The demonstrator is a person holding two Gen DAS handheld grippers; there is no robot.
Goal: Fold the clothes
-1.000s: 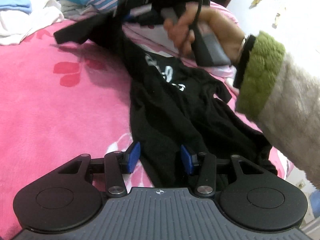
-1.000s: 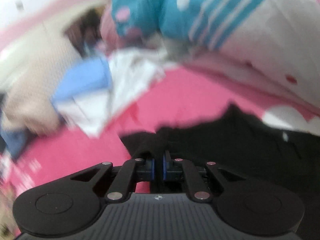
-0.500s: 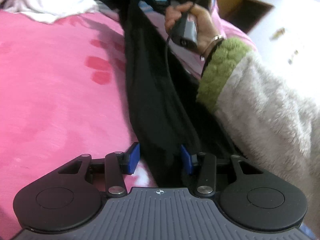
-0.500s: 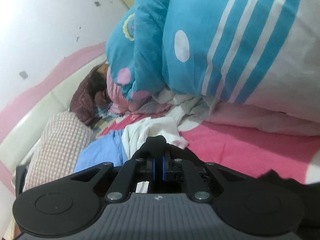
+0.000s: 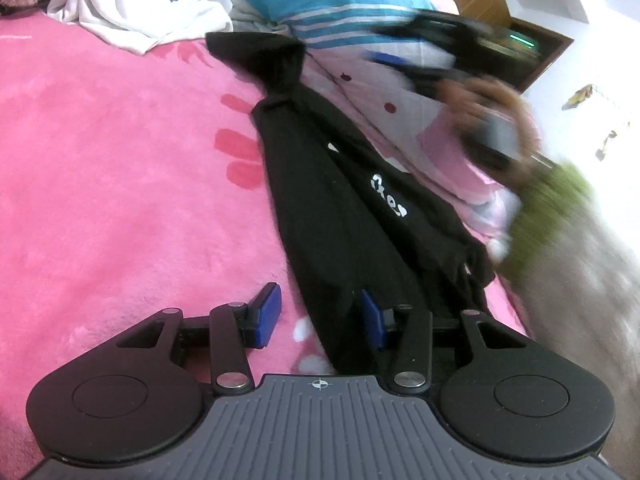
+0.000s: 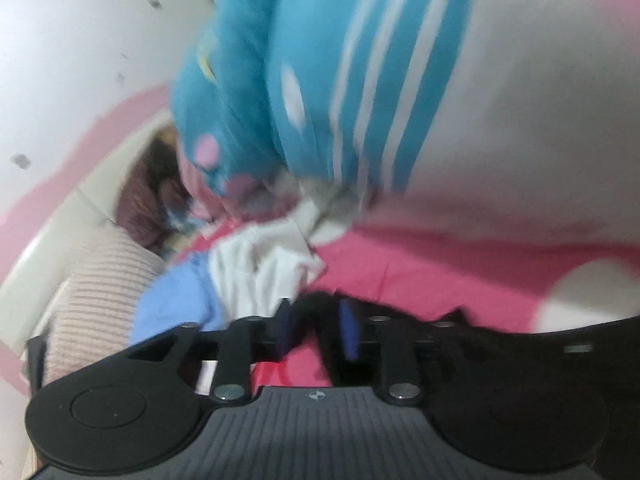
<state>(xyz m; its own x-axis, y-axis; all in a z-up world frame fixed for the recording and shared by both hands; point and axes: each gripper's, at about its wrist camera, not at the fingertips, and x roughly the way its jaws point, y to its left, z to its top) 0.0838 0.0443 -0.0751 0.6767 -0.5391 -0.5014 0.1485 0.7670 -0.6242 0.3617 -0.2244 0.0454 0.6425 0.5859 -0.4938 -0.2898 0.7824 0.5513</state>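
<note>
The left gripper (image 5: 318, 316) is standing apart around the near end of the black shirt (image 5: 344, 208); its right pad is touching the cloth, its left pad is clear, so nothing is being pinched. The shirt is lying in a long narrow band on the pink bed cover (image 5: 120, 184), stretching away toward the striped blue quilt (image 5: 336, 12). It looks soft, light and limp, likely to sag and slide, so a hem or corner is probably the best place to take hold. The cover looks fleecy, likely offering some grip. Farther off, the right gripper (image 6: 316, 328) has just been opening, blurred; its pads are apart and pressing on nothing, dark cloth lying beyond. White clothes (image 5: 152, 12) are lying crumpled at the far end.
</note>
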